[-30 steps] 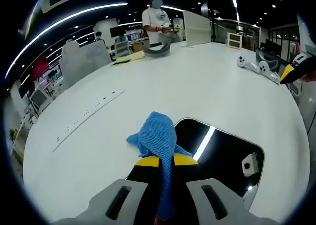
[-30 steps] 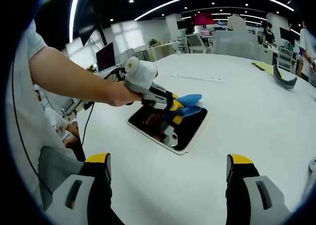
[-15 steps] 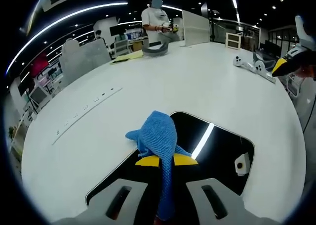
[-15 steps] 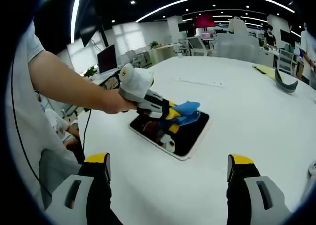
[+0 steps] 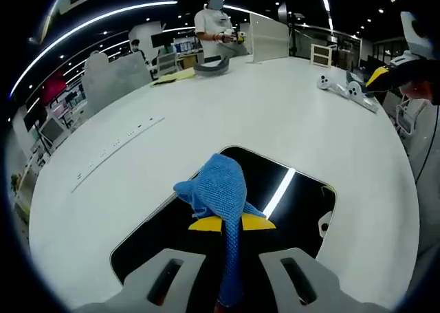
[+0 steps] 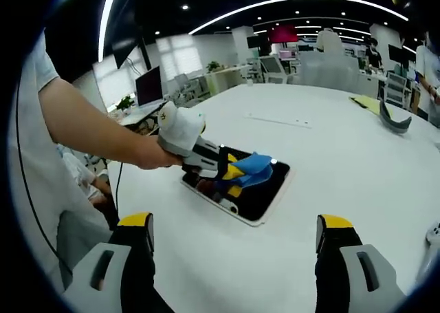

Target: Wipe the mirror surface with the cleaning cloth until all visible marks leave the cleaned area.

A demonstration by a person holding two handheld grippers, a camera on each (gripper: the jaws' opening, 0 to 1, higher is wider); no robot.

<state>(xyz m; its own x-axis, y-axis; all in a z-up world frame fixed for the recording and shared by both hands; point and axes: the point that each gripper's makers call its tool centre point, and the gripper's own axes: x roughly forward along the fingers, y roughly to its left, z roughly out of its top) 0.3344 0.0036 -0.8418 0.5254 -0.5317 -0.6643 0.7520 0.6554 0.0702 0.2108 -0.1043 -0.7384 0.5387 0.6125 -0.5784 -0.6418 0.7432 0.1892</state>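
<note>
on the white table [image 5: 289, 113] lies the dark mirror [image 5: 295, 210], near the person's edge. the left gripper [image 6: 230, 172] has its jaws closed on the blue cloth [image 5: 220, 189], bunched and pressed on the glass. the right gripper [image 6: 234, 247] hovers apart from the mirror, jaws wide and empty.

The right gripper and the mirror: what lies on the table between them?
Nothing. In the right gripper view, the stretch of white table between the open right gripper and the mirror is bare.
</note>
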